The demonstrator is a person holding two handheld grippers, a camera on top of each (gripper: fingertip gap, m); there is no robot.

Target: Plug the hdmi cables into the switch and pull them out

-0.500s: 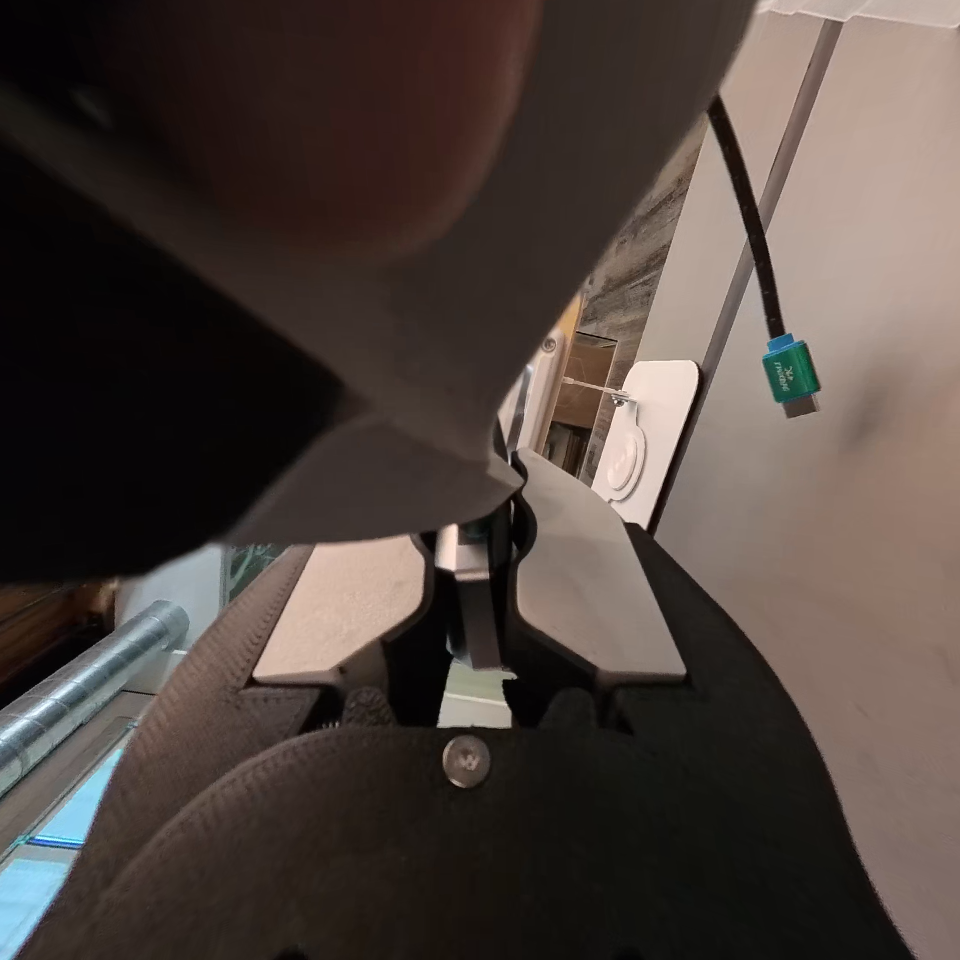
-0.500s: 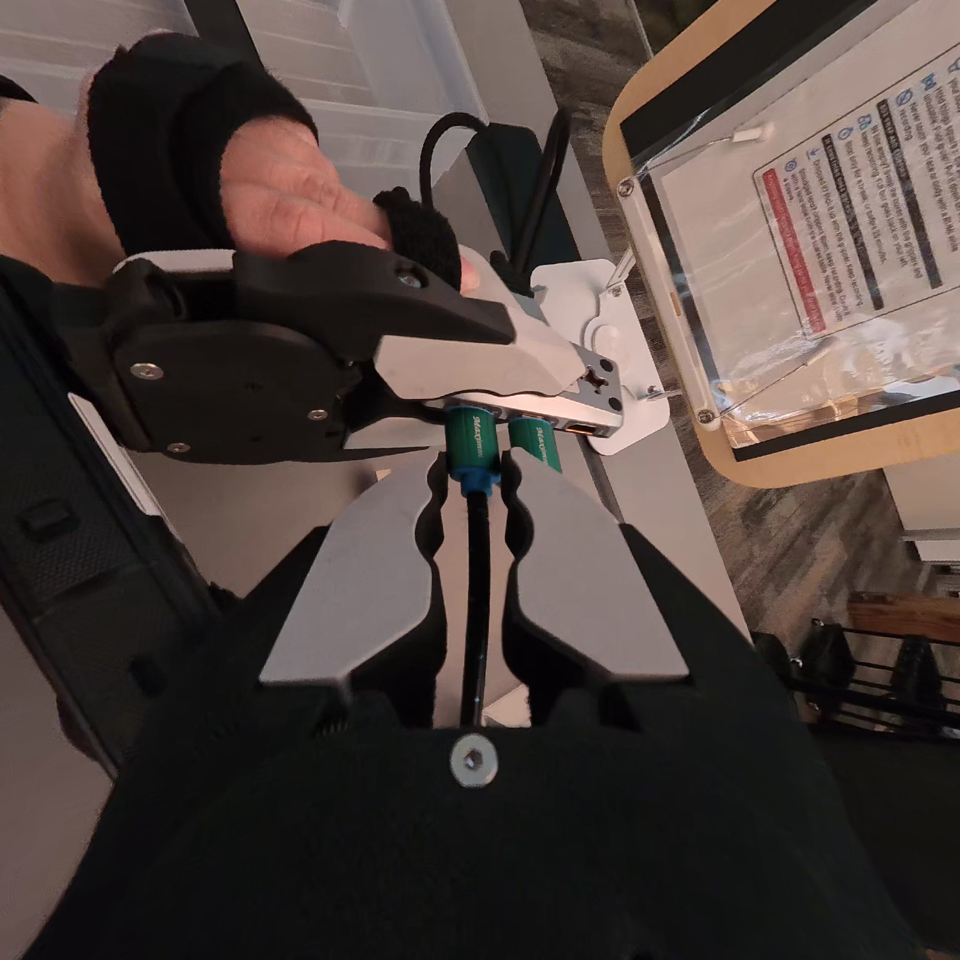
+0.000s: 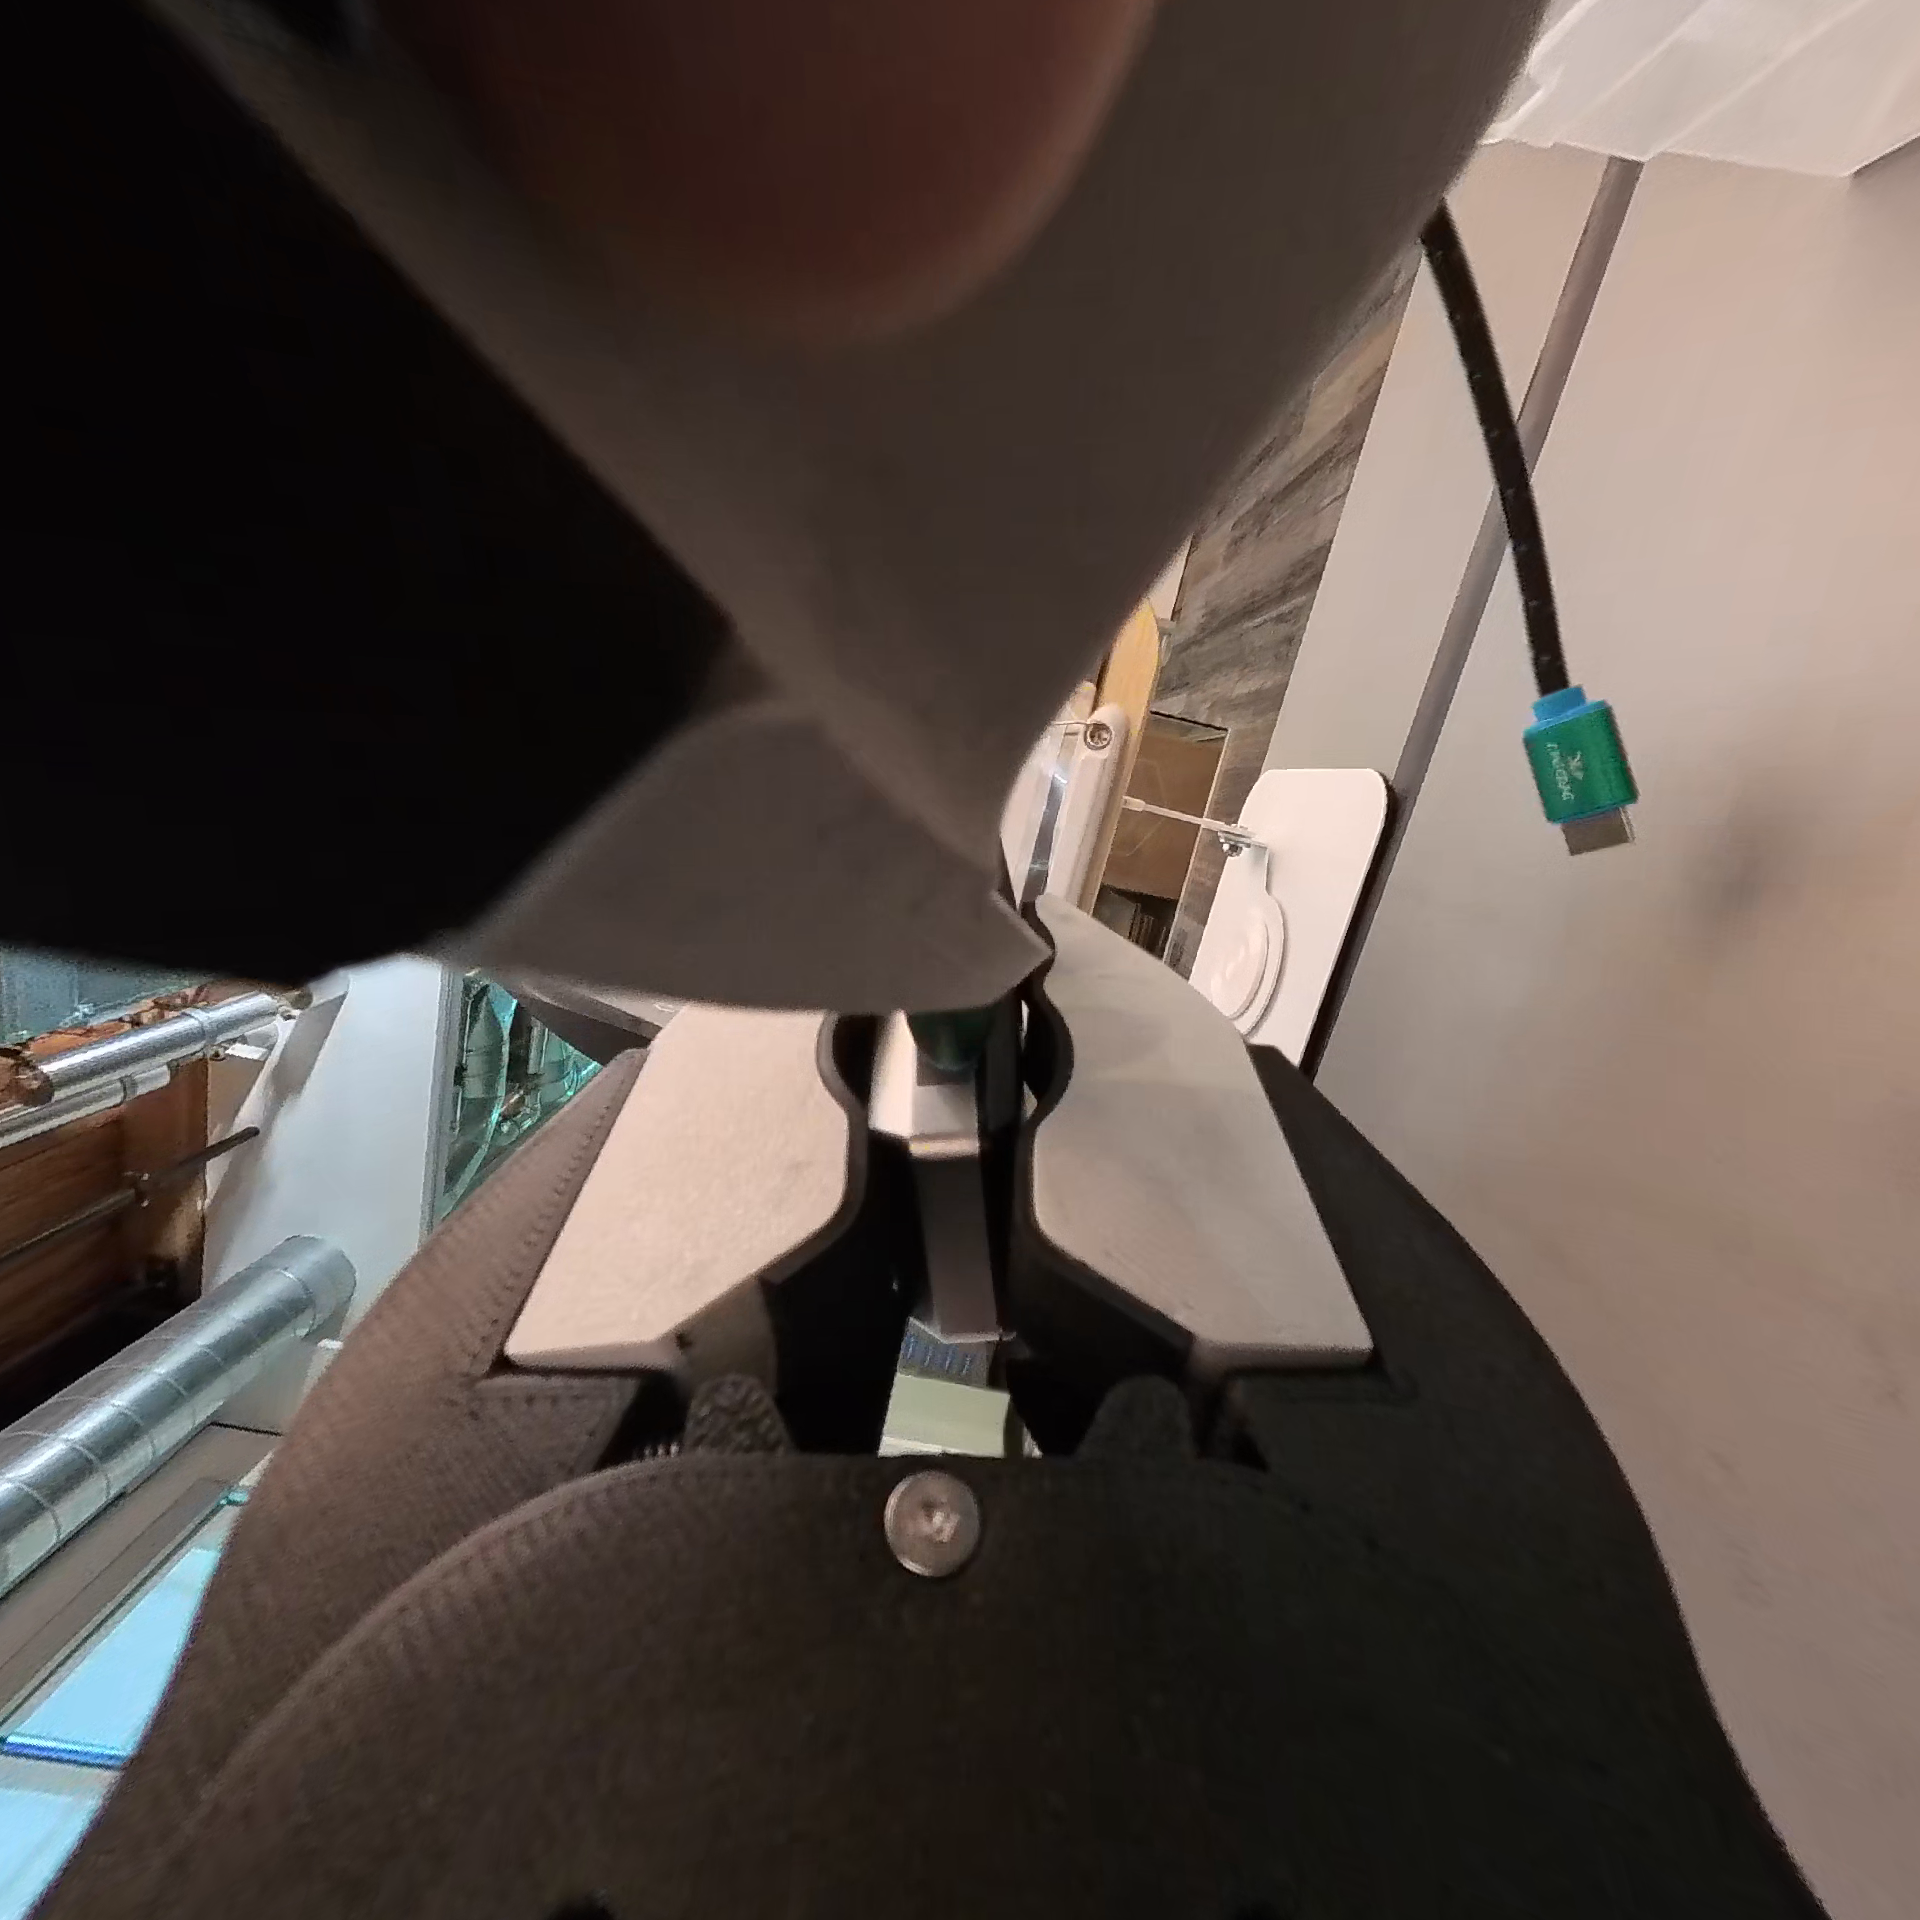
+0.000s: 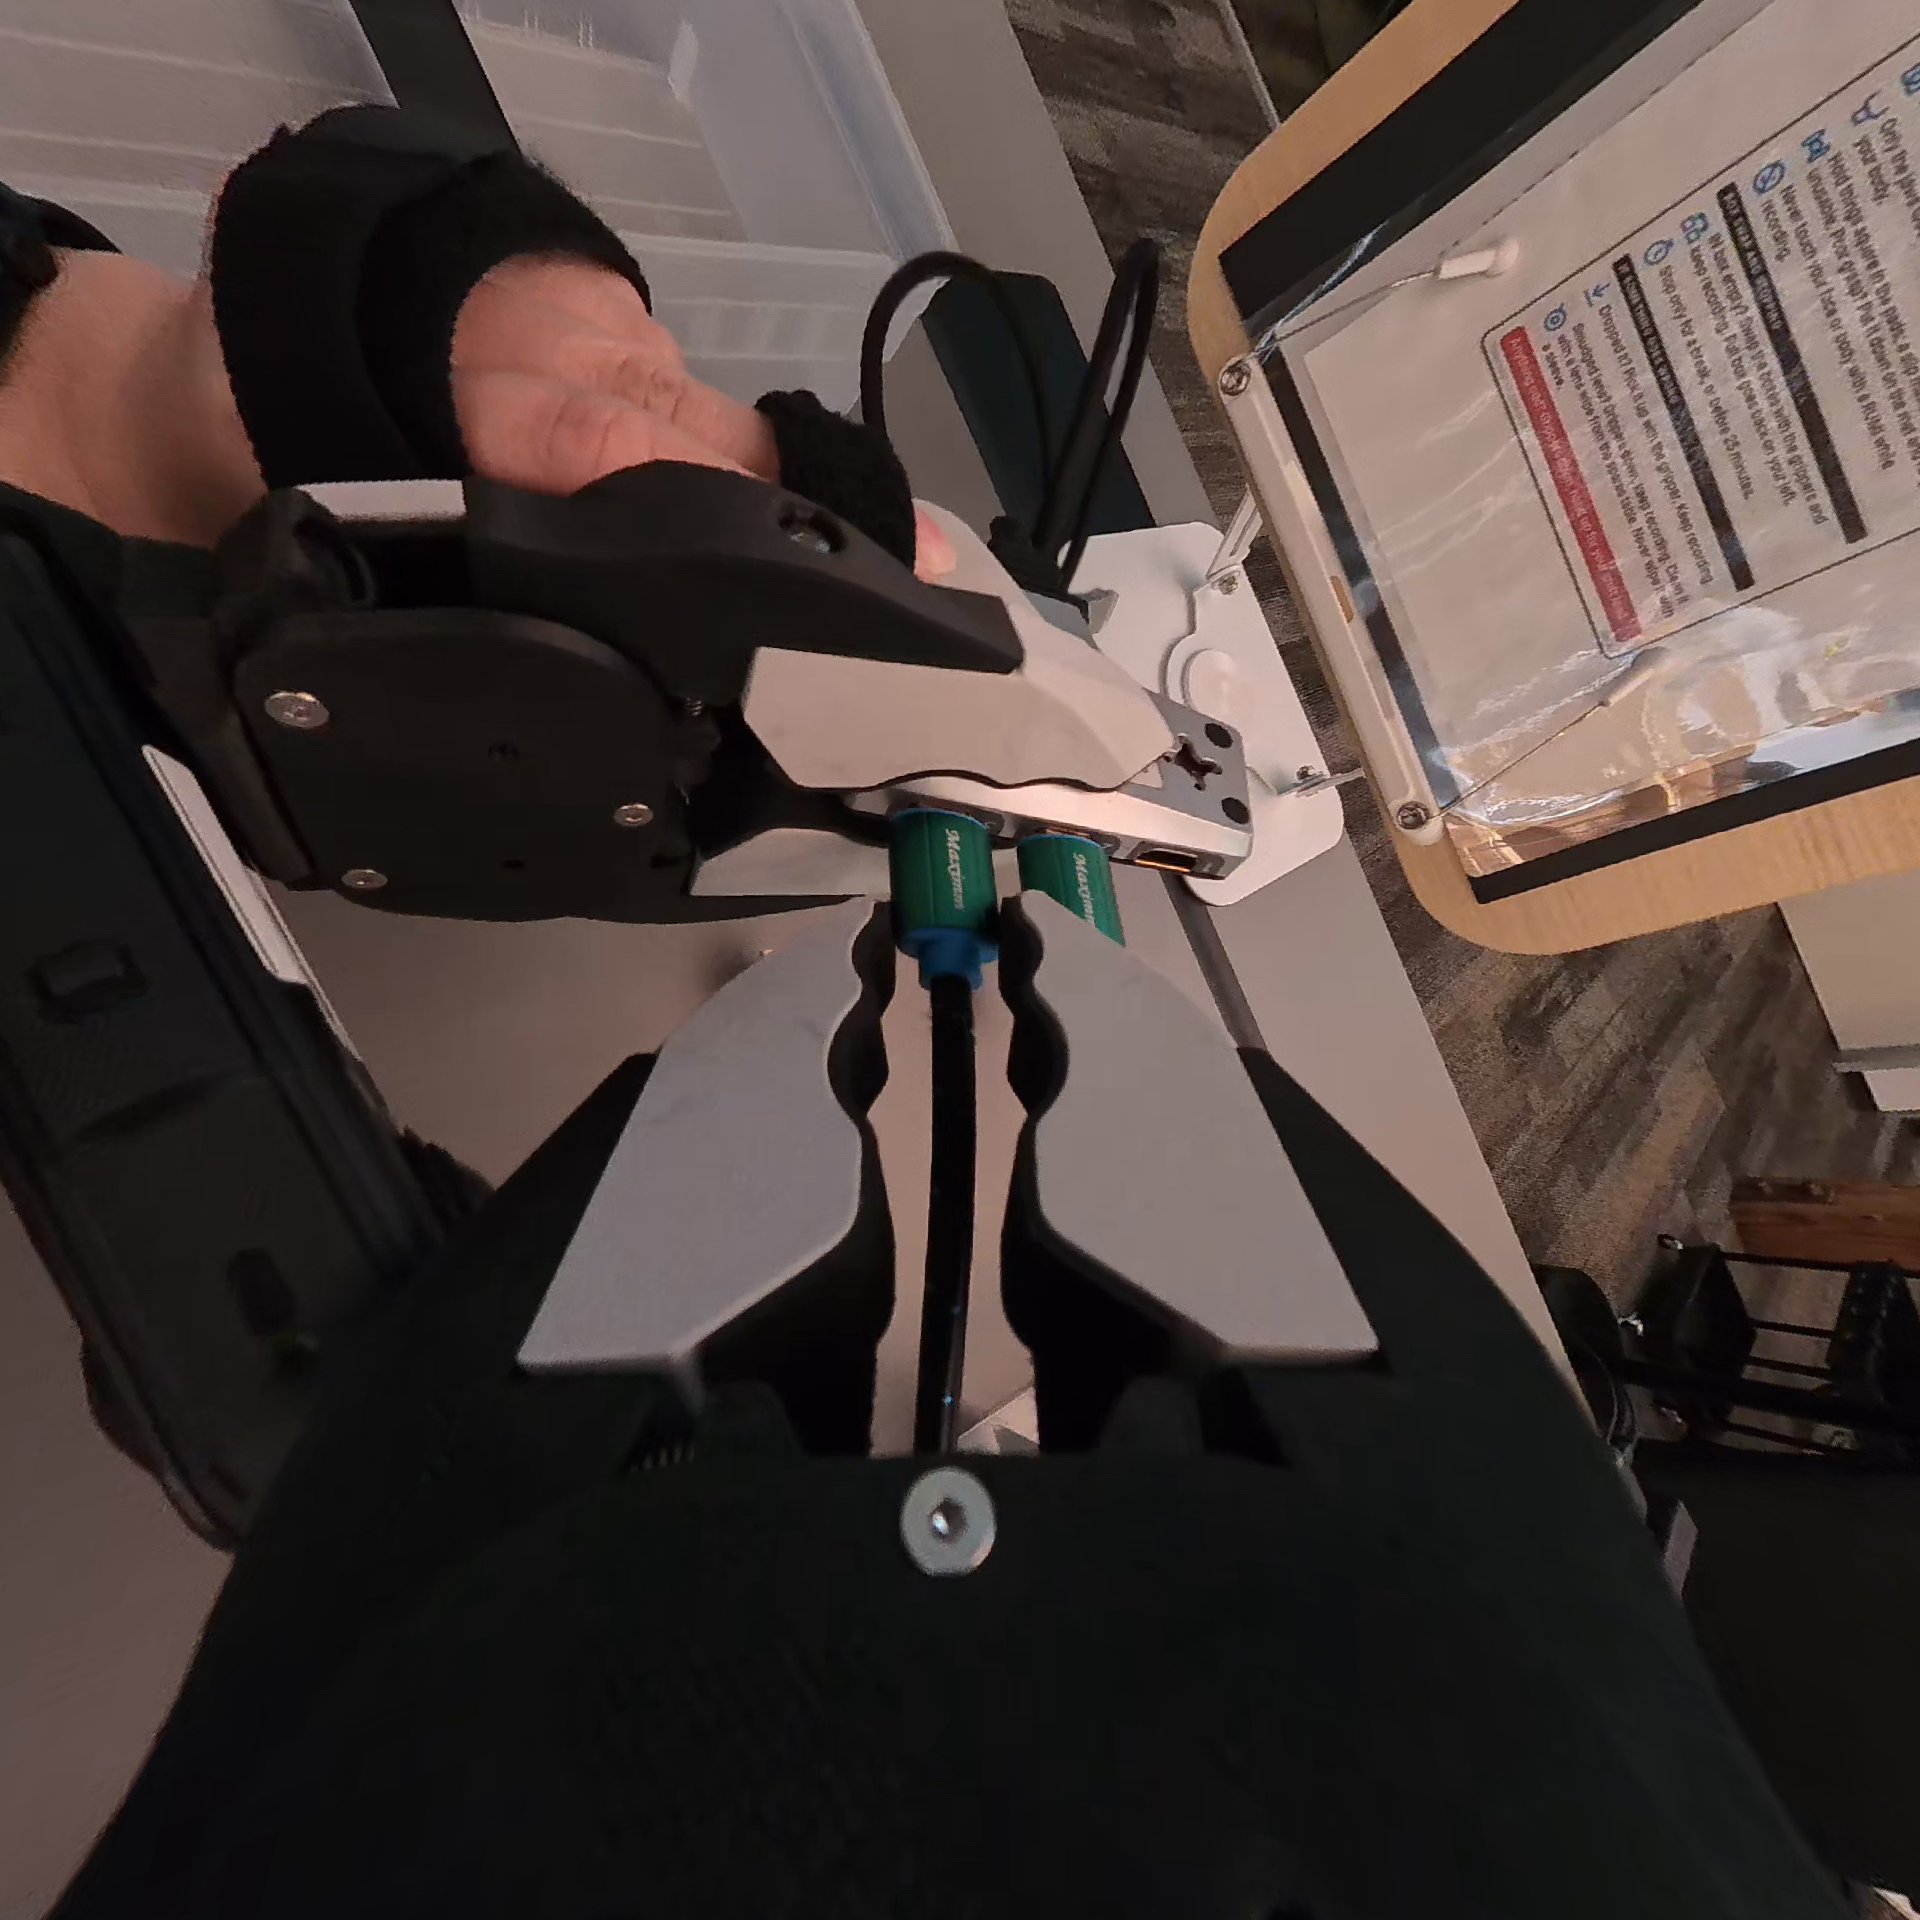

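Observation:
In the right wrist view, a gloved hand holds my left gripper [image 4: 1039,800] shut on the silver switch [image 4: 1174,821]. Two green hdmi plugs sit in its ports: one [image 4: 935,873] with a blue collar and another [image 4: 1075,883] beside it. One port [image 4: 1169,860] is empty. My right gripper [image 4: 948,935] is shut on the first plug's blue collar, and its black cable [image 4: 951,1195] runs back between the fingers. In the left wrist view, the switch [image 3: 951,1226] sits in my left gripper [image 3: 940,1049]. The right gripper's blurred finger [image 3: 831,727] hides the upper part.
A loose hdmi cable with a green plug [image 3: 1579,774] hangs at the right over the grey table [image 3: 1662,1351]. A white stand base [image 4: 1226,644] and a wooden board with a printed sheet [image 4: 1558,520] lie beyond the switch. A black case [image 4: 156,1039] is at the left, metal tubes [image 3: 177,1382] beyond the table.
Almost nothing has moved. Both grippers keep their holds, and the left wrist view has tilted slightly.

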